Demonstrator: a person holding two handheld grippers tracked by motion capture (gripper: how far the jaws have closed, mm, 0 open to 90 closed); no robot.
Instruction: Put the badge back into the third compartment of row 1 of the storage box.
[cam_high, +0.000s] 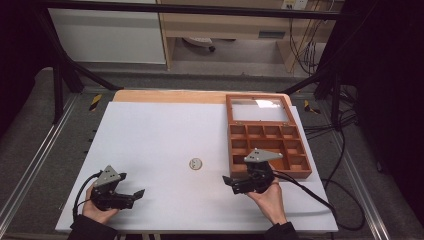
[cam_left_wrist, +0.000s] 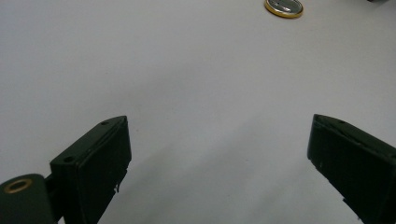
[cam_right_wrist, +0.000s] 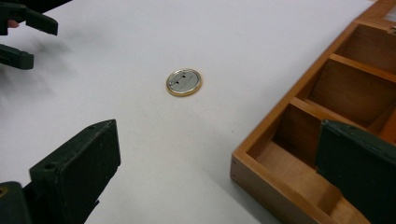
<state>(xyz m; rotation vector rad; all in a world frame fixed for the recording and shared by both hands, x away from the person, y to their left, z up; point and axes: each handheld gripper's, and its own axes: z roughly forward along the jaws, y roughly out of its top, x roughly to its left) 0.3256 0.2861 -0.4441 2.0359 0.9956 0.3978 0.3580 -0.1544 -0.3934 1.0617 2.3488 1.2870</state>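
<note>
A small round pin badge (cam_high: 195, 163) with a gold rim lies back-up on the white table sheet (cam_high: 165, 135). It sits at the top edge of the left gripper view (cam_left_wrist: 284, 7) and mid-left in the right gripper view (cam_right_wrist: 184, 82). My left gripper (cam_high: 139, 195) rests open near the front left, its jaws wide apart over bare sheet. My right gripper (cam_high: 227, 182) is open at the front right, beside the near corner of a wooden compartment box (cam_high: 295, 172). In the right gripper view the box (cam_right_wrist: 299, 116) lies under the right jaw.
The wooden box has several empty compartments and a glass-paned lid (cam_high: 260, 111) lying open behind it. Cables (cam_high: 345, 150) trail off the table's right side. A metal frame bar (cam_high: 200, 9) crosses above the far edge.
</note>
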